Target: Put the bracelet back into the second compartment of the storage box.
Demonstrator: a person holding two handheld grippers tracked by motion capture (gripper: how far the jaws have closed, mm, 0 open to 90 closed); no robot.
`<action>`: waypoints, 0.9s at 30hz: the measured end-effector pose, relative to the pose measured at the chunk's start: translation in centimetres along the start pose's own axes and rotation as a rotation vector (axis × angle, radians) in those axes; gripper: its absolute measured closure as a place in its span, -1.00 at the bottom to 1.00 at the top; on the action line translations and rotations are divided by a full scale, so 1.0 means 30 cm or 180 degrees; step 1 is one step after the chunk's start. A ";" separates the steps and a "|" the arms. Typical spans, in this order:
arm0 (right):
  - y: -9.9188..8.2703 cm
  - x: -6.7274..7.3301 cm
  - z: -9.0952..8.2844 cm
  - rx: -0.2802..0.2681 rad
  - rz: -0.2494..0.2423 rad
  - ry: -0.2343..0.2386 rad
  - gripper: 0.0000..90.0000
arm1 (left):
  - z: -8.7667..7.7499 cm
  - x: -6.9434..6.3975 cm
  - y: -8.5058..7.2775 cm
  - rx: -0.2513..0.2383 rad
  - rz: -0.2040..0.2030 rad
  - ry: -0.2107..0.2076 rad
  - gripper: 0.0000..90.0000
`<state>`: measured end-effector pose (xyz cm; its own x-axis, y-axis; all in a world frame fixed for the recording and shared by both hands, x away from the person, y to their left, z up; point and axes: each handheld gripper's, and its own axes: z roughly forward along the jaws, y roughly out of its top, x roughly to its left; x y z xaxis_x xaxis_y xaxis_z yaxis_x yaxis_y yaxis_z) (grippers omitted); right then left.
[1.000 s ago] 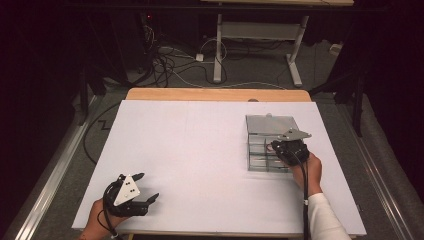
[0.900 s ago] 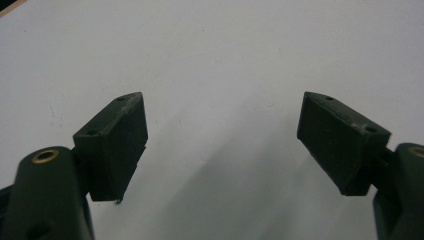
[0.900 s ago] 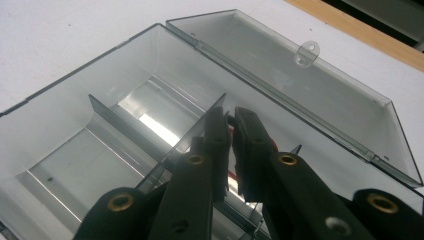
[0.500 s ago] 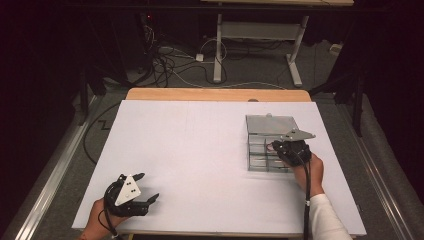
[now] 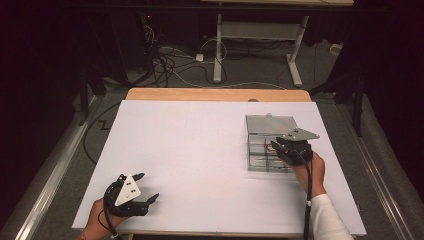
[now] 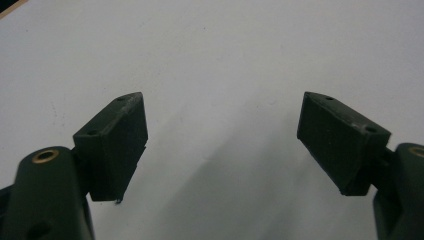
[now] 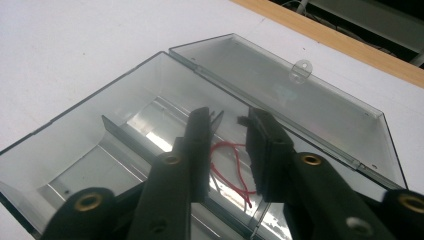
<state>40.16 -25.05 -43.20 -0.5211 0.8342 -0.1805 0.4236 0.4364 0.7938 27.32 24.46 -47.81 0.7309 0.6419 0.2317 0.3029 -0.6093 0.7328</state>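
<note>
The right claw (image 7: 227, 120) has just been opening and now hangs loose over the red wire (image 7: 235, 167) lying in the clear box (image 7: 75, 145), so if it lifts crooked a tip could snag the wire and drag it out.

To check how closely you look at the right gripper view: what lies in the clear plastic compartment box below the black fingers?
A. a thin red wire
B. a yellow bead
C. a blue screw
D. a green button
A: a thin red wire curls on the floor of the clear plastic compartment box, seen in the gap between the right gripper fingers.
</note>
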 end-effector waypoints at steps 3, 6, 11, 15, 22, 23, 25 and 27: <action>0.001 -0.001 -0.004 -0.0026 0.0020 -0.0020 0.51 | 0.000 0.000 0.000 0.0003 0.0002 -0.0002 -0.57; 0.005 -0.002 -0.010 -0.0063 0.0037 -0.0025 0.41 | 0.001 0.000 0.000 0.0003 0.0001 0.0000 -0.57; 0.012 0.002 -0.021 -0.0154 0.0072 -0.0142 0.15 | 0.002 0.000 0.000 0.0005 0.0002 -0.0001 -0.57; 0.015 0.003 -0.032 -0.0258 0.0113 -0.0222 -0.06 | 0.002 -0.002 0.001 0.0010 0.0010 -0.0002 -0.57; 0.021 0.007 -0.042 -0.0334 0.0090 -0.0371 -0.34 | 0.003 -0.003 0.002 0.0026 0.0016 -0.0002 -0.57; 0.022 0.010 -0.044 -0.0348 0.0107 -0.0380 -0.40 | 0.003 -0.003 0.003 0.0024 0.0017 -0.0002 -0.57; 0.024 0.012 -0.046 -0.0389 0.0106 -0.0417 -0.53 | 0.003 -0.004 0.003 0.0024 0.0019 0.0000 -0.57; 0.025 0.014 -0.050 -0.0459 0.0143 -0.0415 -0.56 | 0.002 -0.003 0.002 0.0024 0.0016 0.0002 -0.57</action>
<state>39.14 -24.87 -41.80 -0.3996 0.8924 -0.2094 0.3290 0.3528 0.8760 27.31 24.33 -47.82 0.7321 0.6391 0.2357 0.3037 -0.6161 0.7268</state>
